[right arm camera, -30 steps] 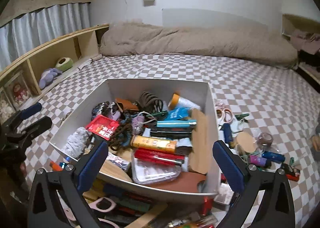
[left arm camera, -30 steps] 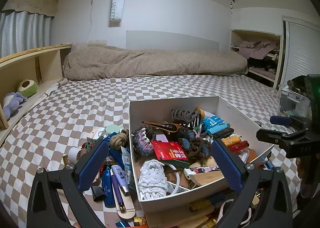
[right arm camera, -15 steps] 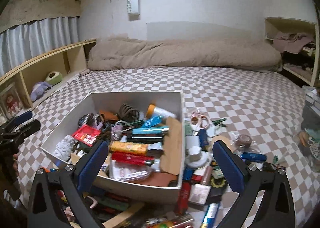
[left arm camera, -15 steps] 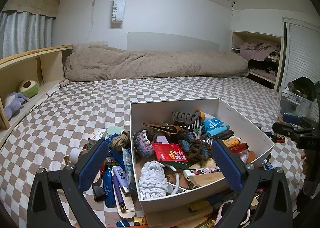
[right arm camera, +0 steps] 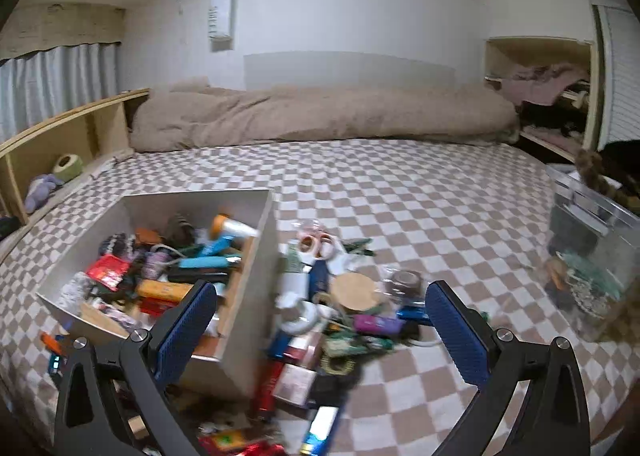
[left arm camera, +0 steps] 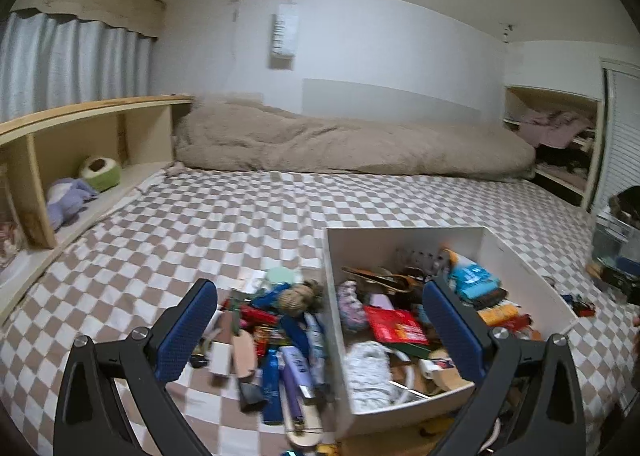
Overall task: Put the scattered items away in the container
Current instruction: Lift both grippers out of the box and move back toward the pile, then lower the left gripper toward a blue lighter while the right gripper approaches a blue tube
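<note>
A white open box (left arm camera: 404,244) (right arm camera: 264,256) stands on the checkered bed, filled with several small items. Loose items lie in a pile (left arm camera: 276,340) to the box's left, among them a rope ball (left arm camera: 298,296) and a purple tube (left arm camera: 294,372). Another pile (right arm camera: 336,320) lies to the box's right, with pink-handled scissors (right arm camera: 316,246) and a cork lid (right arm camera: 354,290). My left gripper (left arm camera: 320,332) hangs open above the left pile and the box's left wall. My right gripper (right arm camera: 320,332) hangs open over the right pile. Neither holds anything.
A beige duvet (left arm camera: 340,144) lies across the far end of the bed. A wooden shelf (left arm camera: 80,144) with soft toys runs along the left. A clear plastic bin (right arm camera: 592,252) sits at the right. Bare checkered sheet (right arm camera: 420,196) stretches beyond the box.
Both views have swung outward: the left gripper moved left toward the left pile, and the right gripper moved right, from over the box to over the right pile. Both stayed open.
</note>
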Demonstrator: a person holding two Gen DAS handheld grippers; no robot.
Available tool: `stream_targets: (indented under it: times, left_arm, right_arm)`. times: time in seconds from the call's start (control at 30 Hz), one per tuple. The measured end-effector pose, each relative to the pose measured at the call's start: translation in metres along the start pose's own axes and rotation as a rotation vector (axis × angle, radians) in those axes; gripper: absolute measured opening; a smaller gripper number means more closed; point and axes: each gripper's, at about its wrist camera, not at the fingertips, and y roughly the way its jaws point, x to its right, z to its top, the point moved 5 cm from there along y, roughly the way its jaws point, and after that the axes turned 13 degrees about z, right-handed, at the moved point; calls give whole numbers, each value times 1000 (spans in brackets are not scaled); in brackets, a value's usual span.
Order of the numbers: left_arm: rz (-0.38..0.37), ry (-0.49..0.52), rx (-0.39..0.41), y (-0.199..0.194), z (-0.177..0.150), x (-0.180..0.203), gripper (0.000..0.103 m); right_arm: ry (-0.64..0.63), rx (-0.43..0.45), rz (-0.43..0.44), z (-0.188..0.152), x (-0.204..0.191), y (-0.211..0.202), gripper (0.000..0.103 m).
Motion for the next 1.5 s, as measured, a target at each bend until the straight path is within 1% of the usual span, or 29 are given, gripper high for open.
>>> stream_targets:
  times: [0.13, 0.27, 0.43, 0.6, 0.7, 0.83, 0.93, 1.1, 1.2, 1.33, 1.43, 1.5]
  left_arm:
    - [47, -4, -6, 3, -2, -17, 103]
    - [85, -4, -35, 8, -12, -29, 103]
    - [119, 1, -113, 18, -36, -41, 103]
    - [205, 49, -192, 31, -59, -54, 103]
    - [247, 54, -241, 39, -69, -62, 103]
    - [263, 55, -307, 49, -82, -74, 103]
    - [276, 68, -357, 56, -93, -82, 103]
    - [292, 101, -516, 69, -123, -94, 103]
    - [272, 126, -605, 74, -144, -96, 103]
    - [225, 133, -684, 76, -163, -95, 103]
    - [229, 167, -673, 75, -165, -91, 103]
    - [232, 161, -671, 75, -166, -90, 103]
  right_arm:
    - [17, -14, -26, -6, 16, 2, 103]
    - [33, -42, -42, -13, 31, 5, 103]
    - [43, -101, -60, -27, 50, 12, 103]
    - [94, -176, -67, -49, 71, 25, 103]
    - [119, -235, -63, -63, 81, 34, 103]
    - [116, -306, -73, -80, 88, 42, 103]
    - [130, -355, -63, -93, 91, 47, 103]
    - [165, -418, -35, -110, 92, 56, 103]
    - [164, -451, -28, -117, 90, 63, 103]
    - [145, -485, -24, -124, 87, 69, 103]
    - [124, -487, -12, -127, 85, 71, 103]
    - [108, -489, -14, -128, 84, 73, 103]
